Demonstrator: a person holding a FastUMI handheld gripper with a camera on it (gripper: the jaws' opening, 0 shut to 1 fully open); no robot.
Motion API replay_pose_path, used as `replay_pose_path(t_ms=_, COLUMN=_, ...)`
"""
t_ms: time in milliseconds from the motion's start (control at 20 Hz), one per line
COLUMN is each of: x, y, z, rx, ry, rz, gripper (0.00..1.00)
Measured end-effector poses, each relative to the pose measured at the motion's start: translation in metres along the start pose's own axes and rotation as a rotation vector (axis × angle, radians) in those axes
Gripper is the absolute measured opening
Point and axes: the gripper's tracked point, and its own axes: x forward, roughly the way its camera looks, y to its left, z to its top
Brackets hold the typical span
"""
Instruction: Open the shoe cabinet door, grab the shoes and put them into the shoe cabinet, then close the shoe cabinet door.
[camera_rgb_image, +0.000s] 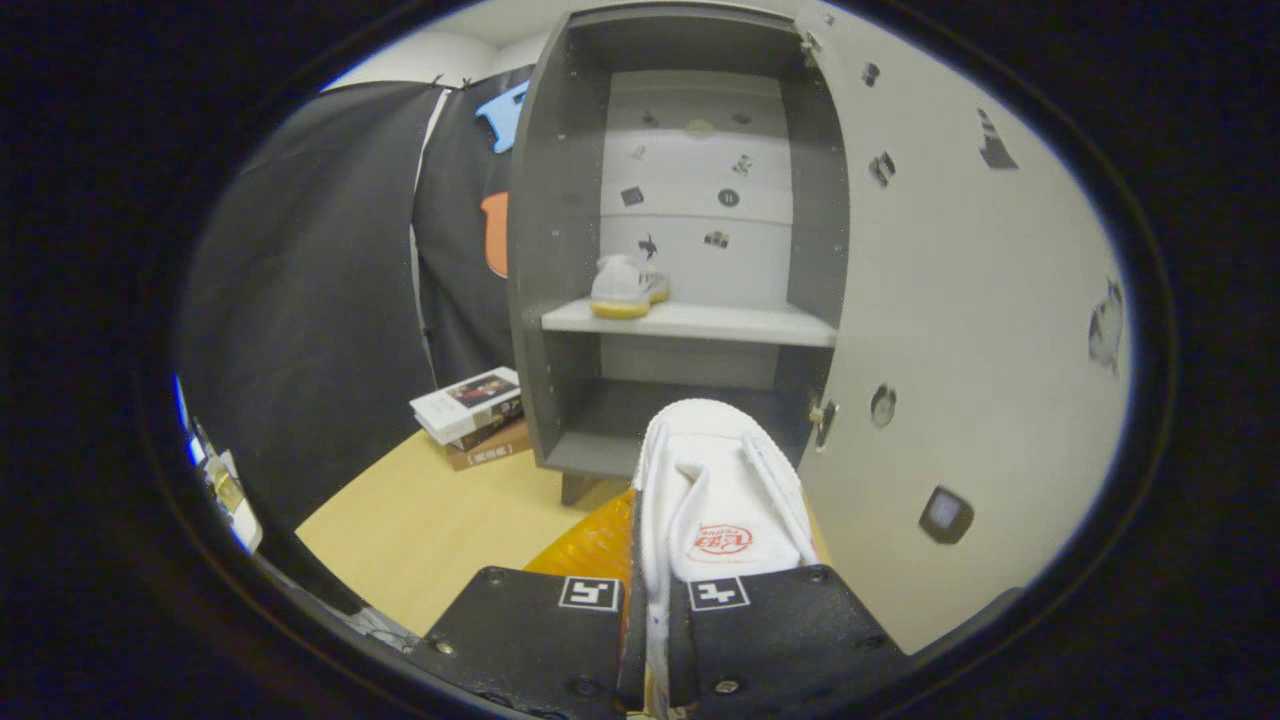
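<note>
Gripper view: the grey wooden shoe cabinet (560, 250) stands with its white door (960, 330) swung open; one white yellow-soled sneaker (625, 288) already sits on its shelf (740, 324); the gripper (655, 625) fingers pinch the second white canvas shoe (715, 490), just short of the cabinet; placing and closing remain

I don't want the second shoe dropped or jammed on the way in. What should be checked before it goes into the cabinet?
1. Cabinet door open: ok, swung wide to the right.
2. Grip: ok, the hand-held gripper is shut on the white shoe, pinching its side wall.
3. Room on the shelf: ok, bare to the right of the first shoe.
4. Shoe clear of the cabinet: ok, it is in front of the lower opening.
5. How firm the pinch is: cannot tell.
</note>
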Motion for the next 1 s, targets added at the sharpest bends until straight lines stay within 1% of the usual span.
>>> replay_pose_path(t_ms=250, x=0.025, y=-0.018, z=0.09, rx=0.013, ry=-0.118, rz=-0.029, gripper=0.12)
replay_pose_path(t_ms=450, x=0.065, y=-0.032, z=0.142, rx=-0.003, ry=-0.167, rz=-0.054, gripper=0.12)
replay_pose_path(t_ms=750, x=0.138, y=-0.047, z=0.194, rx=-0.021, ry=-0.189, rz=-0.082, gripper=0.12)
replay_pose_path(t_ms=800, x=0.15, y=-0.047, z=0.2, rx=-0.018, ry=-0.186, rz=-0.08, gripper=0.12)
replay_pose_path(t_ms=1000, x=0.203, y=-0.06, z=0.22, rx=-0.001, ry=-0.184, rz=-0.112, gripper=0.12)
